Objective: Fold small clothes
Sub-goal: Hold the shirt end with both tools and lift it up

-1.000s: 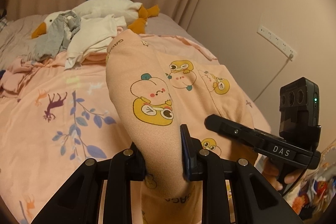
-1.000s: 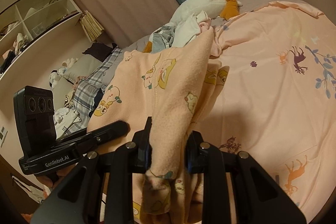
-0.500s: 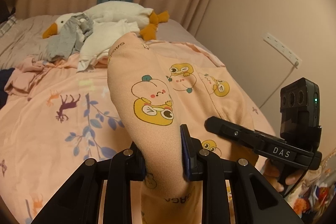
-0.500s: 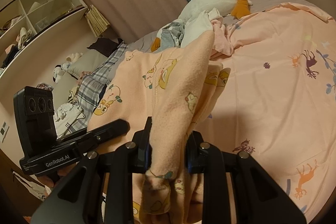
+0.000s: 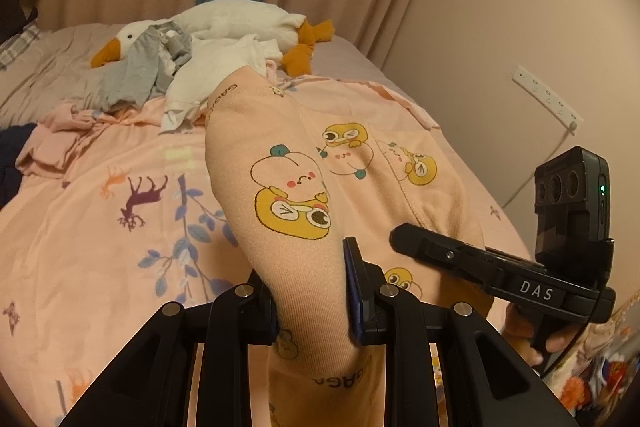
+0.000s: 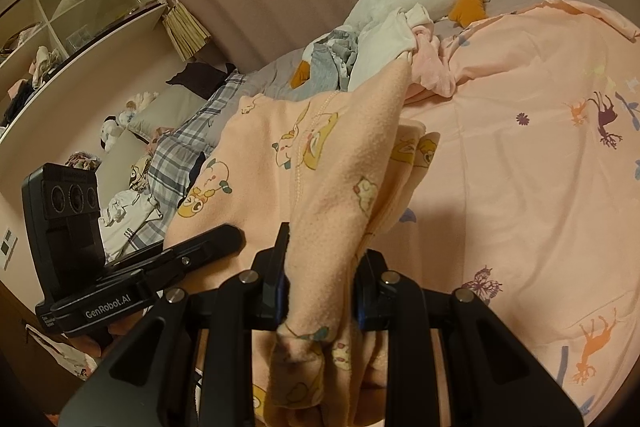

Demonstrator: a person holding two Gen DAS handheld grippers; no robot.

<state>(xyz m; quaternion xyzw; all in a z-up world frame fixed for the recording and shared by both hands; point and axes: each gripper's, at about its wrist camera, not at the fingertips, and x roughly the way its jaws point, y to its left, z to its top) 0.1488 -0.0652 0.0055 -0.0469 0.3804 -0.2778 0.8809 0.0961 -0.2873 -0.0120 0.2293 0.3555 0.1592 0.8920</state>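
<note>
- Two grippers appear in my feeds, each clamped on the same peach fleece garment printed with yellow cartoon ducks, which hangs raised above the bed between them.
- Left gripper: in my left wrist view its jaws pinch a ribbed, lettered edge of the garment; cloth rises forward from the jaws and spreads toward the right gripper, visible at the right of that view.
- Right gripper: in my right wrist view its jaws are closed on a bunched fold, fleecy inner side facing the camera; the left gripper is seen at lower left.
- Pink bedspread with deer and leaf prints: lies beneath the garment.
- White plush goose with orange beak and feet: lies far up the bed, near the curtains.
- Pile of grey and white small clothes: rests against the goose.
</note>
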